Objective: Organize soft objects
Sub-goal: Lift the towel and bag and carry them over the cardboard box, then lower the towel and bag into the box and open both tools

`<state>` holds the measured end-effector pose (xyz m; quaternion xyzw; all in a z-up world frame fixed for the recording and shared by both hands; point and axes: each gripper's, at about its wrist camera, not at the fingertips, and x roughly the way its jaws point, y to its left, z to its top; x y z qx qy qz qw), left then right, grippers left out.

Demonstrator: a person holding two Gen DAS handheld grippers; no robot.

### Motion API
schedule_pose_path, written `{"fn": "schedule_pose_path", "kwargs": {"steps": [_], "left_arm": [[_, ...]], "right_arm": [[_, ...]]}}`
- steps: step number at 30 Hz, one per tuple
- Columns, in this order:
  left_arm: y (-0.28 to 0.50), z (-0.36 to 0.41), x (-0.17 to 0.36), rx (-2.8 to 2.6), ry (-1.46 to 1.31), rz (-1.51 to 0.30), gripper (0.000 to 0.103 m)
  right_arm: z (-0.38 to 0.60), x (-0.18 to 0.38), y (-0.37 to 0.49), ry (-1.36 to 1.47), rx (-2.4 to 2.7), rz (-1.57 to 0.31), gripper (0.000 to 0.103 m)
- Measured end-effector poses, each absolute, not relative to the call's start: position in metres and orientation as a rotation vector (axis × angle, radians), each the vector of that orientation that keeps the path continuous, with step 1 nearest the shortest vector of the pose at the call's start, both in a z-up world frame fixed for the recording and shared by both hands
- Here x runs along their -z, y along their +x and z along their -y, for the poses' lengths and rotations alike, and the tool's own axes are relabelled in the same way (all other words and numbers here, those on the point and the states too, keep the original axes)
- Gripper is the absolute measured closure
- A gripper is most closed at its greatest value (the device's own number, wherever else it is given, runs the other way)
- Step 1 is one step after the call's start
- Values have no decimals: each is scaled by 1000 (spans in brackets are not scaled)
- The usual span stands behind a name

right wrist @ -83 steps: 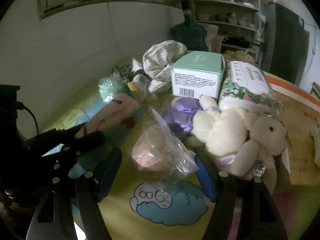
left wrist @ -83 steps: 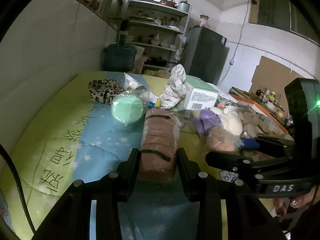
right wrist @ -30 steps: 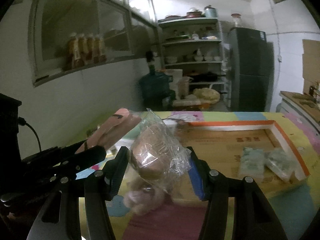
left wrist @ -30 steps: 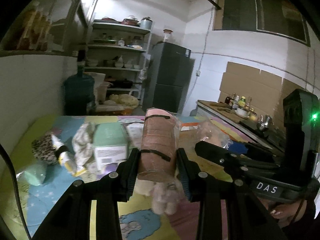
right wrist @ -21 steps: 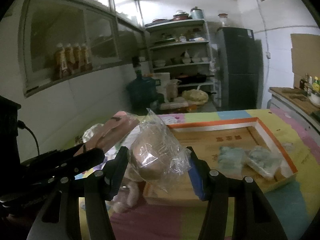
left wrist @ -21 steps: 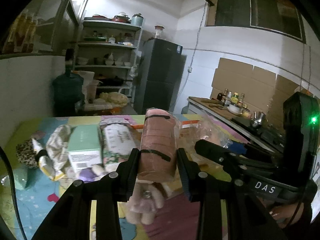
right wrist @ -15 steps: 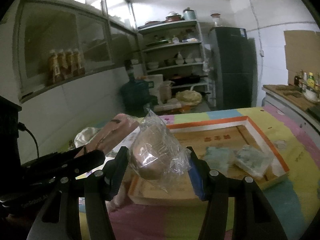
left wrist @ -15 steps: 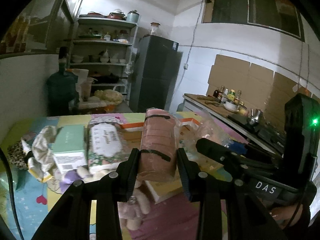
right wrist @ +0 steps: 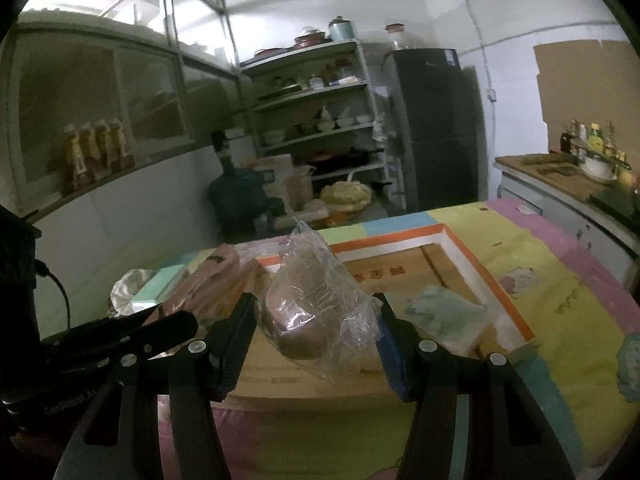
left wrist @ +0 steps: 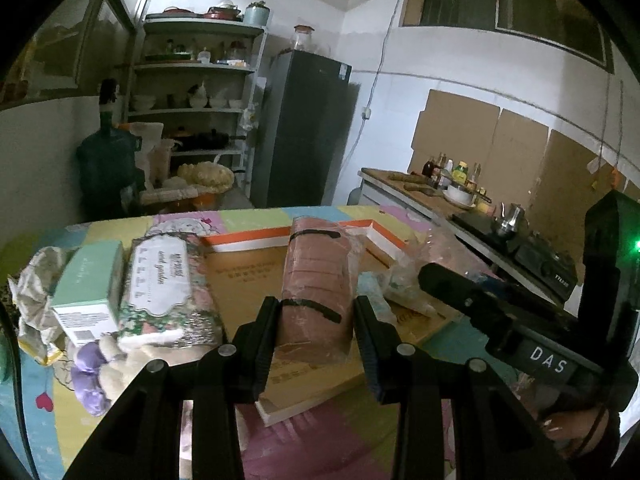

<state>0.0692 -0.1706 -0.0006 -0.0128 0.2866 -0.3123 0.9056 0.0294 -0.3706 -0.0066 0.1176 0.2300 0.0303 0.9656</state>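
My left gripper [left wrist: 316, 324] is shut on a pink wrapped roll [left wrist: 316, 276] and holds it over the near edge of a shallow cardboard box [left wrist: 240, 280] with an orange and white rim. My right gripper [right wrist: 316, 320] is shut on a round pinkish ball in a clear plastic bag [right wrist: 308, 312], held above the same box [right wrist: 460, 248]. Two pale green bagged soft items [right wrist: 444, 312] lie inside the box. The right gripper also shows in the left wrist view [left wrist: 460, 288], to the right of the roll.
Left of the box lie a floral tissue pack [left wrist: 164, 280], a mint green carton [left wrist: 88, 284], a crumpled cloth [left wrist: 32, 280] and a white and purple plush toy [left wrist: 100, 364]. A colourful mat [right wrist: 560, 280] covers the table. Shelves, a fridge and a water jug stand behind.
Both grippers lifted their items off the table and carried them right, from the pile of soft things to above the cardboard box. The box now lies closer beneath them.
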Motion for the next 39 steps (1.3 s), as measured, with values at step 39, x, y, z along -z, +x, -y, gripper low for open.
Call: {"fn": "schedule_pose_path", "kwargs": {"steps": [39], "left_arm": [[115, 232, 46, 537, 20, -765, 65]], "right_arm": [[441, 53, 68, 339, 24, -572, 44]]}}
